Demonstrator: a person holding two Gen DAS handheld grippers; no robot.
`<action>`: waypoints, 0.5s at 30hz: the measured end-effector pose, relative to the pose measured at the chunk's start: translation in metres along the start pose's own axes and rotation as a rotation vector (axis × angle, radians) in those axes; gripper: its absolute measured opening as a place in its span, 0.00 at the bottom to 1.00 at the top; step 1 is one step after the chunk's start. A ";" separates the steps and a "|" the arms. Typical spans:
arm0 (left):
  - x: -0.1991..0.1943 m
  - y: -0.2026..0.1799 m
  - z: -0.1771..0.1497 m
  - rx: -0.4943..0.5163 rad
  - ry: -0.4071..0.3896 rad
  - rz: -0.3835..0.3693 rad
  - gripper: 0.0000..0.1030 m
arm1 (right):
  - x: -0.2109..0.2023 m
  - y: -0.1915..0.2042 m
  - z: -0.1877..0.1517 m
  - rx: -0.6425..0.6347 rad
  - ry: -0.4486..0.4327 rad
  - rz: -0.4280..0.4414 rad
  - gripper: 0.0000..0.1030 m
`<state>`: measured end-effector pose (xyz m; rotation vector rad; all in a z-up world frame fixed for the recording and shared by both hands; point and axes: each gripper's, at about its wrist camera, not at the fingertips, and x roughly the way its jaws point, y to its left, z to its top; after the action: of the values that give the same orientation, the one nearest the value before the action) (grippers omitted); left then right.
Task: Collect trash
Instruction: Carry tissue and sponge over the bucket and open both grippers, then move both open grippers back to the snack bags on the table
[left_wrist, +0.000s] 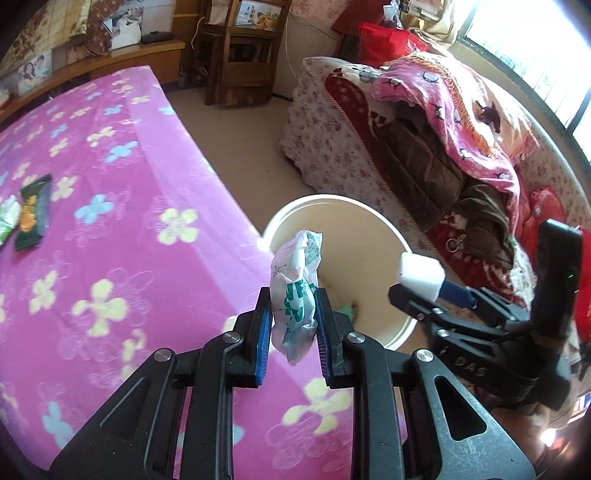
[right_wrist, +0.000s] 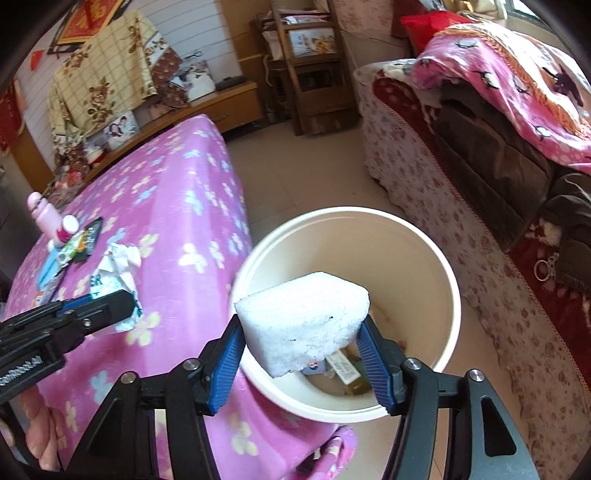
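Note:
My left gripper (left_wrist: 293, 312) is shut on a crumpled white and green plastic wrapper (left_wrist: 295, 291), held above the edge of the pink flowered bed (left_wrist: 110, 221) beside a cream bucket (left_wrist: 373, 214). My right gripper (right_wrist: 301, 349) is shut on a white foam block (right_wrist: 303, 321) and holds it over the bucket (right_wrist: 443, 273). The bucket holds a few scraps at its bottom. The right gripper with the foam (left_wrist: 419, 275) shows in the left wrist view. The left gripper with the wrapper (right_wrist: 114, 273) shows in the right wrist view.
A dark snack packet (left_wrist: 33, 210) and a green wrapper (left_wrist: 7, 221) lie on the bed, with a pink bottle (right_wrist: 51, 218) and more packets nearby. A sofa (left_wrist: 424, 147) heaped with blankets stands right of the bucket. Wooden chairs (left_wrist: 240, 51) stand behind.

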<state>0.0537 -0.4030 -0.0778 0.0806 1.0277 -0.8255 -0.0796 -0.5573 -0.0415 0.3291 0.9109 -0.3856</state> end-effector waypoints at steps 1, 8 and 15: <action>0.002 0.000 0.001 -0.005 0.000 -0.011 0.23 | 0.002 -0.003 0.001 0.008 0.004 -0.018 0.66; 0.004 0.001 0.002 -0.035 -0.012 -0.062 0.50 | 0.007 -0.017 -0.001 0.045 0.008 -0.056 0.77; 0.001 0.015 -0.003 -0.055 -0.007 -0.025 0.50 | 0.009 -0.012 -0.005 0.044 0.019 -0.041 0.77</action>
<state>0.0616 -0.3914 -0.0849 0.0186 1.0458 -0.8190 -0.0841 -0.5672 -0.0529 0.3553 0.9298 -0.4415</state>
